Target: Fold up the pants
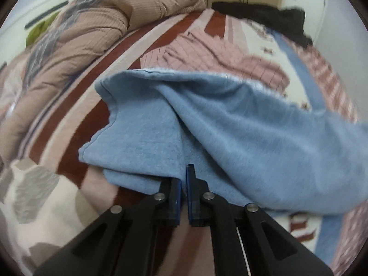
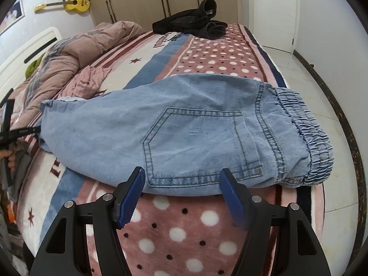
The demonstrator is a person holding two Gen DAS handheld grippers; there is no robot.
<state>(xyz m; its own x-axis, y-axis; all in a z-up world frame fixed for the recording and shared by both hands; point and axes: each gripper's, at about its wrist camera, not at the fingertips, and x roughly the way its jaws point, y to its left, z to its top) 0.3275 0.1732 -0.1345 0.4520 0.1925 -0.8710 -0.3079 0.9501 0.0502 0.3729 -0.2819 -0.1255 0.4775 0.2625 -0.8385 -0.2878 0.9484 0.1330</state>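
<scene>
Light blue denim pants lie across the bed, elastic waistband toward the right edge, back pocket up. My right gripper is open and empty, its blue pads just short of the pants' near edge below the pocket. My left gripper is shut on the leg end of the pants, with folded cloth bunched over its fingertips. The left gripper also shows in the right wrist view at the far left end of the pants.
The bed blanket is pink with polka dots and stripes. A brown quilt is heaped at the back left, a pink checked garment beside it. Black clothes lie at the far end. The bed's edge and floor are right.
</scene>
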